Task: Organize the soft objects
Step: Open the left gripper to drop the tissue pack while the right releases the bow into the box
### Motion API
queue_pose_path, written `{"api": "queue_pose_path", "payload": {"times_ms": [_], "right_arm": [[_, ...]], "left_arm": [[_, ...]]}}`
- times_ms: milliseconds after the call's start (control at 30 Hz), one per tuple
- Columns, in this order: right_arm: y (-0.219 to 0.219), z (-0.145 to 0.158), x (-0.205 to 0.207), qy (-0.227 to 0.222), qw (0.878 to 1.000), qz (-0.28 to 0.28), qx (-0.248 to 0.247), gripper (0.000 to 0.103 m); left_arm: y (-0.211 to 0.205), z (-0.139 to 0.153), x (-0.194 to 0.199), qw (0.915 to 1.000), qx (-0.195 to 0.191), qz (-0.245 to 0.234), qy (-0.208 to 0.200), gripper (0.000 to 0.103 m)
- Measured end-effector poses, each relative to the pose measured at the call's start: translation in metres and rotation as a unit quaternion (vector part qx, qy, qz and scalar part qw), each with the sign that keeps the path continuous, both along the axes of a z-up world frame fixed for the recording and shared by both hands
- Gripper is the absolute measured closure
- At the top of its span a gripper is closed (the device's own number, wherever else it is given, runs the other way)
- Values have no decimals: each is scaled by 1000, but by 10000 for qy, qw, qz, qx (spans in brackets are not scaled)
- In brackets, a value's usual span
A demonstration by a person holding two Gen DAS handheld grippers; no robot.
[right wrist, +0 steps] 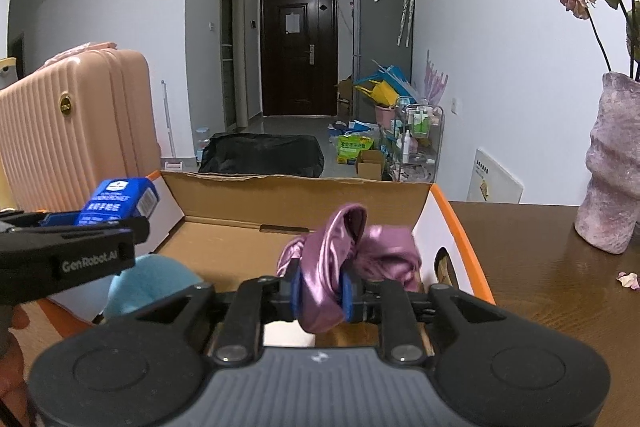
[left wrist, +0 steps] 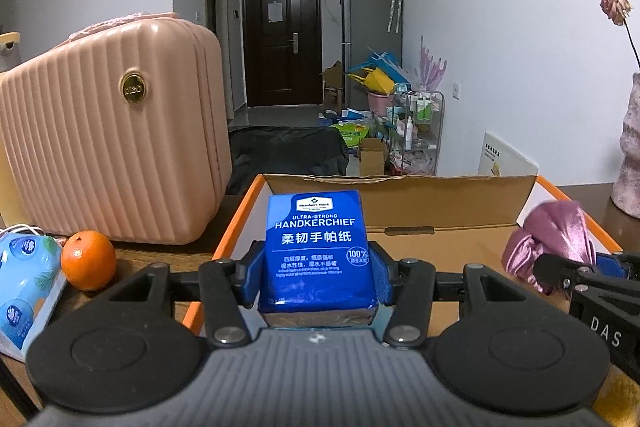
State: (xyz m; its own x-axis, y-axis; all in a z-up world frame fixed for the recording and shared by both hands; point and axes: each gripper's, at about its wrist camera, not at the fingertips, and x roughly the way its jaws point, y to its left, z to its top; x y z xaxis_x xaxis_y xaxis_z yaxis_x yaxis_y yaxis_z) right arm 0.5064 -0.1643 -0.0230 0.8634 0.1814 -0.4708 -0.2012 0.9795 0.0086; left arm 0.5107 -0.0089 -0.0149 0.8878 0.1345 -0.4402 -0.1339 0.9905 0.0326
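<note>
While both tongs hang over the open box (left wrist: 440,223), the left tongs (left wrist: 318,277) clench an upright tissue pack (left wrist: 318,251) and the right tongs (right wrist: 322,291) pinch a purple satin cloth (right wrist: 344,251); the box floor lies toward 12 o'clock, below both.

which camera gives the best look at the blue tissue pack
The left wrist view: the tissue pack sits centered, label facing the camera, clamped in the left gripper. The right wrist view catches it only small, angled, at the left edge.
</note>
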Motion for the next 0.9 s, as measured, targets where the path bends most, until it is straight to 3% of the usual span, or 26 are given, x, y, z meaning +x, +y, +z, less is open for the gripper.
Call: {"api": "queue_pose_path", "payload": {"times_ms": [67,133,200,267,900], "right_arm": [[1,0,0,-40,10000,-62,-46,75],[1,0,-1,-54,9999,-81,-49,59],[1,0,-2,-99,9998,-142,-70,26],[1,1,-4,-182,9996,-173,-84,12],[0,2,-7,-217,9995,-219,-115,8]], "left_arm": [[1,1,-2,9999,-17,82,-60,33],[2,3,-5,9997,5,181,-177,22],[2,4,-7,9994,14,236,-246,4],[2,5,-8,9991,49,298,-295,0],[8,6,-12,9985,-72,440,-315,0]]}}
